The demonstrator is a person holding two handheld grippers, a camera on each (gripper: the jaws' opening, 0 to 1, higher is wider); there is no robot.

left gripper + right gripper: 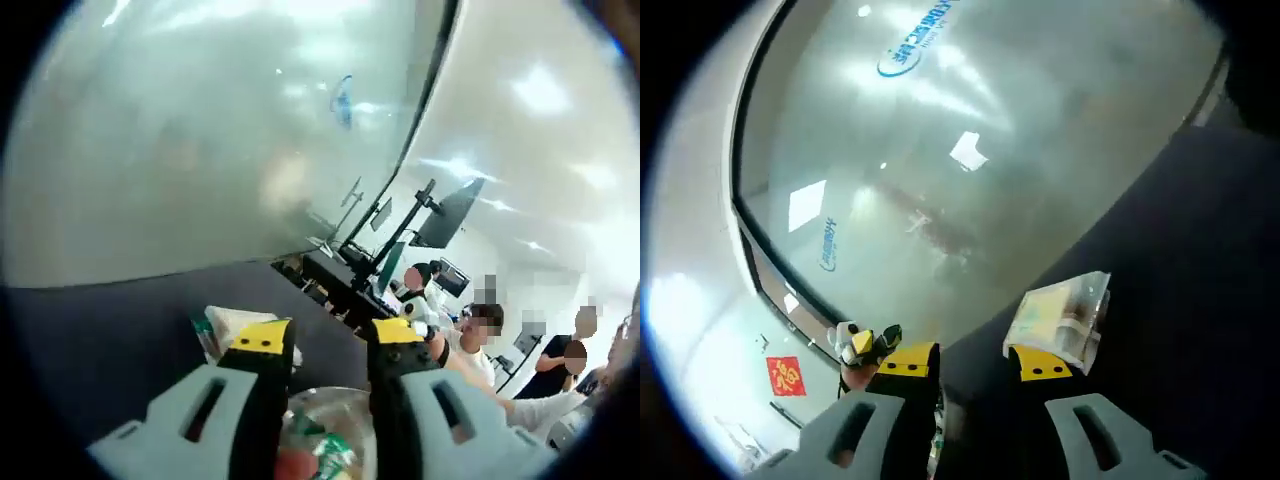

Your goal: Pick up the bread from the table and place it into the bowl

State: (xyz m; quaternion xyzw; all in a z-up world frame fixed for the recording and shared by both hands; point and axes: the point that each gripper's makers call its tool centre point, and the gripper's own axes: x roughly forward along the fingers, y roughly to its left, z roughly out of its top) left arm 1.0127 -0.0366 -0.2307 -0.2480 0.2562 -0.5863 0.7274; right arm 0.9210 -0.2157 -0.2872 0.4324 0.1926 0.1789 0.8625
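A bread in a white and green wrapper lies on the dark table, just beyond my left jaw's yellow tip. My left gripper is open, and low between its jaws sits a clear bowl with red and green items inside. In the right gripper view, a bread in a clear wrapper lies on the dark table, right past the tip of the right-hand jaw. My right gripper is open with nothing between its fingers.
A frosted glass wall rises behind the table; it carries blue lettering. Desks with monitors and several people are at the right. A small yellow and black object and a red sign show at lower left.
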